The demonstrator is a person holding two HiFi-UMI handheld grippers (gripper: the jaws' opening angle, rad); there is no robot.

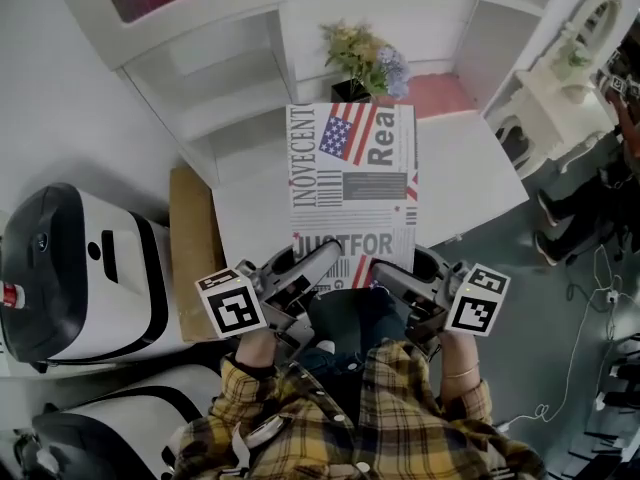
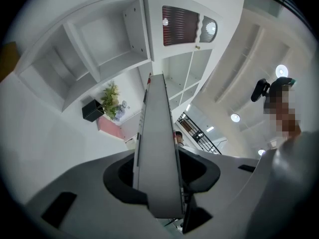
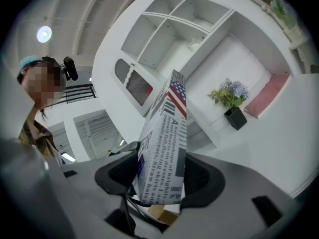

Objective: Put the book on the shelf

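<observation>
Lost the near edge of the book [image 1: 352,183] behind the left gripper [image 1: 312,263] and right gripper [image 1: 392,271]. Could not read its fine print. Saw the shelf [image 1: 230,78] cut off by the picture's top edge, the flower pot [image 1: 350,91] half hidden behind the book, and much of the table [image 1: 470,168] covered beneath it.

newsprint-patterned book [image 1: 352,183] with a red-white-blue flag.

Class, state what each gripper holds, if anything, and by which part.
One flag-covered newspaper-print book, by its near edge: left gripper at its left corner, right gripper at its right.
</observation>
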